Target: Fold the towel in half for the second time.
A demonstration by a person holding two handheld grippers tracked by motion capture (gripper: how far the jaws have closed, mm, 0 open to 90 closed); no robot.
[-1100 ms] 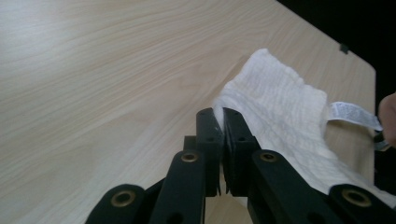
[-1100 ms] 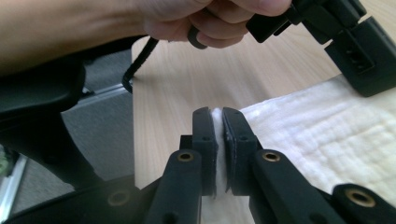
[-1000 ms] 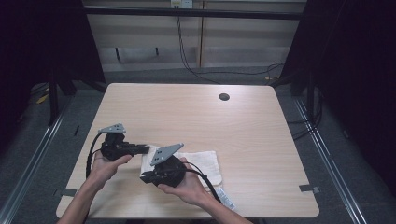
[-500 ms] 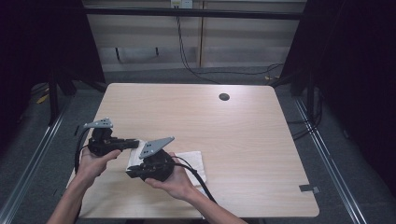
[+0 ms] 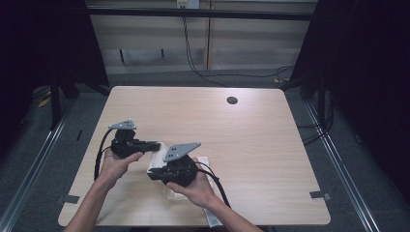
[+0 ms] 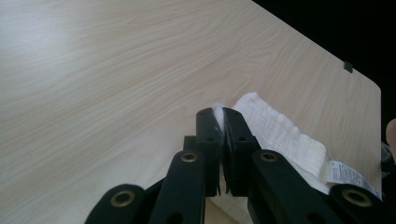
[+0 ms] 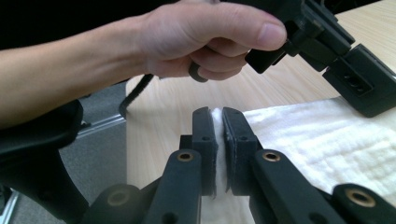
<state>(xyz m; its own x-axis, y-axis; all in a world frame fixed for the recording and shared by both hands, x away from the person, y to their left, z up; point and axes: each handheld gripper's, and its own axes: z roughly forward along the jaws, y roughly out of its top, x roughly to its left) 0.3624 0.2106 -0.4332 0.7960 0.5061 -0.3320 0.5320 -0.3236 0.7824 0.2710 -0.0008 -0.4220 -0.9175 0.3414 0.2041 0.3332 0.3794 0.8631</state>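
Observation:
A white towel (image 5: 203,163) lies near the table's front, between the two hands. My left gripper (image 5: 155,144) points right with its jaws shut on the towel's left edge. In the left gripper view the white towel (image 6: 280,133) is pinched between the tips of my left gripper (image 6: 223,114), and a label (image 6: 348,176) hangs from its far end. My right gripper (image 5: 153,173) sits just in front, pointing left, shut on the towel's near corner. In the right gripper view my right gripper (image 7: 218,114) clamps the towel (image 7: 327,140), with the person's other hand (image 7: 205,37) close above.
The light wooden table (image 5: 232,130) has a small round hole (image 5: 232,100) at its far right. Black cables (image 5: 217,181) trail from both grippers toward the front edge. Dark floor and metal rails (image 5: 29,169) flank the table.
Both hands swung left with the towel, then came back to the right and a little farther from the front edge. The towel moved with them. Both grips held.

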